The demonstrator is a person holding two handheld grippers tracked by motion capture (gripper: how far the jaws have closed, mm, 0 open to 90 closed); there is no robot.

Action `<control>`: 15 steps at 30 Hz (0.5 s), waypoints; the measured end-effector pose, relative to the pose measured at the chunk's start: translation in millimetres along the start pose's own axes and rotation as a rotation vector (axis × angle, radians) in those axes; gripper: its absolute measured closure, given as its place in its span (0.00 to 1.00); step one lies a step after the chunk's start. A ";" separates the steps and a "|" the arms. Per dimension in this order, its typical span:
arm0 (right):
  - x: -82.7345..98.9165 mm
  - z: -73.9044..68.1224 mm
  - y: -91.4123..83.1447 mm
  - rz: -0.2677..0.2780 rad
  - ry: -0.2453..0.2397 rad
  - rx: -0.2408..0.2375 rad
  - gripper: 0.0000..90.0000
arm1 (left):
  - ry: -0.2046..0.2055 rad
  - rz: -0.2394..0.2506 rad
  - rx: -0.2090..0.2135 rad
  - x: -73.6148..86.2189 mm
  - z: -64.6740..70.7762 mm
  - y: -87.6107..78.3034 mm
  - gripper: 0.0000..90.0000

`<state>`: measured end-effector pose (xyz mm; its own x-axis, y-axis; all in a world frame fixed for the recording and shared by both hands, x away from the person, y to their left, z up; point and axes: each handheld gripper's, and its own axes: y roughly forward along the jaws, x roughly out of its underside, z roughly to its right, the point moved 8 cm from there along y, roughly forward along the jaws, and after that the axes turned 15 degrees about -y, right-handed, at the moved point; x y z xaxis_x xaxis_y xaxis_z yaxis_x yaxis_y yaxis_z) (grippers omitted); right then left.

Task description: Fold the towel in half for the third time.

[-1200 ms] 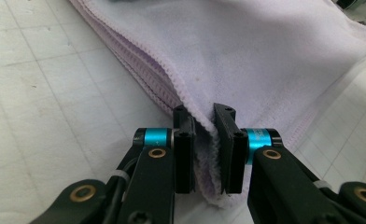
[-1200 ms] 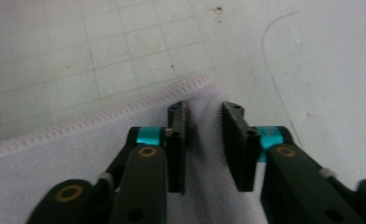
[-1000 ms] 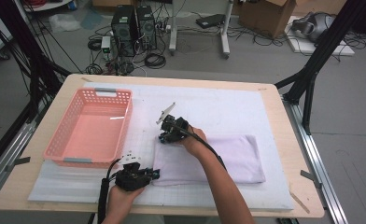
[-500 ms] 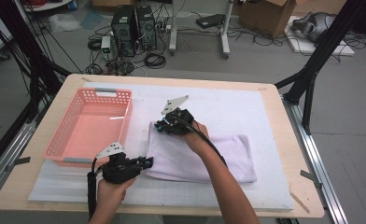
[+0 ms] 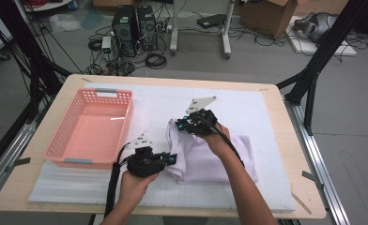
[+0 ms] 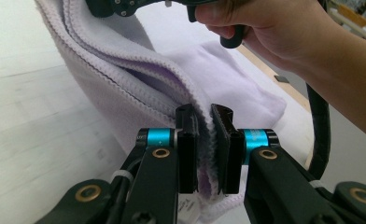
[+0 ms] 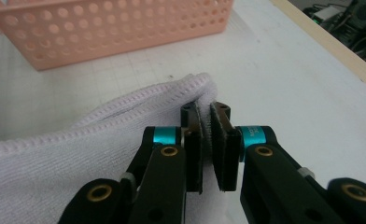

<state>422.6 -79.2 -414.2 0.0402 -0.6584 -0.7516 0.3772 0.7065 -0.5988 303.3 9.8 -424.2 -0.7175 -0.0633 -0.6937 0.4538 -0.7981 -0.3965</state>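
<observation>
The person is standing at the near edge of the surface (image 5: pixel 266 101), working a pale lilac towel (image 5: pixel 210 157) with both grippers. The left gripper (image 5: pixel 169 159) is pinching the near left corner of the towel; in the left gripper view its fingers (image 6: pixel 188 154) are clamping on several stitched edges of the cloth (image 6: pixel 139 88), which is draping away from them in folded layers. The right gripper (image 5: pixel 181 125) is gripping the far left corner, and in the right gripper view its fingers (image 7: pixel 224 154) are squeezing together on the towel's hemmed edge (image 7: pixel 139 109). The towel's left side is lifting off the white mat (image 5: pixel 257 112) and bunching between the two grippers, while its right part is lying flat near the middle of the mat. A pink plastic basket (image 5: pixel 60 140) is sitting to the left, just beside the left gripper and apart from the towel.
</observation>
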 end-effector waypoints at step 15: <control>42.0 15.8 -46.7 0.000 0.042 0.071 0.93 | 0.068 -0.083 0.043 -2.2 40.6 63.2 0.89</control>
<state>421.3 -144.0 -413.4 0.0020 -0.6461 -0.7633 0.4418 0.6853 -0.5789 312.0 -64.9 -423.3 -0.7133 0.0441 -0.6995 0.3701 -0.8238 -0.4294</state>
